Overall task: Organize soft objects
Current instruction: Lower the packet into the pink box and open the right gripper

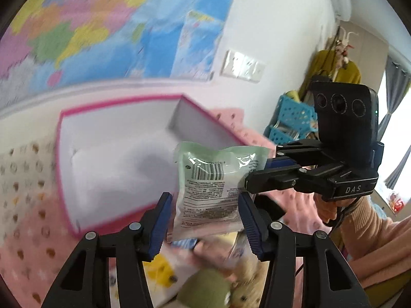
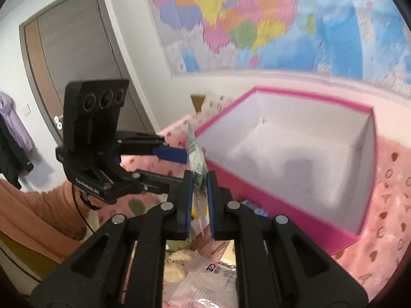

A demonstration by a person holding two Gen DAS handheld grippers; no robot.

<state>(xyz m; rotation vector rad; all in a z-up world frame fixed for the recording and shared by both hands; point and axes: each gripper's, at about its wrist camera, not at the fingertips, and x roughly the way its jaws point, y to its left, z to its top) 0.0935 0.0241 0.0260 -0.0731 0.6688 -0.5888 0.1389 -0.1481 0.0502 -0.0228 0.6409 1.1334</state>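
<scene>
My left gripper (image 1: 204, 220) sits nearest, its blue pads either side of the packet (image 1: 213, 184); contact there I cannot tell. My right gripper (image 2: 199, 200) is pinched narrow on the packet's edge, carrying it in the air just near of the pink box (image 2: 287, 154). So I judge I'm mid-transfer: next I carry it far over the rim, lower it, then release. Both hands angle gently downward, meeting from opposite sides above the pink bedspread (image 2: 385, 205) and the plush toys (image 1: 205, 290).
</scene>
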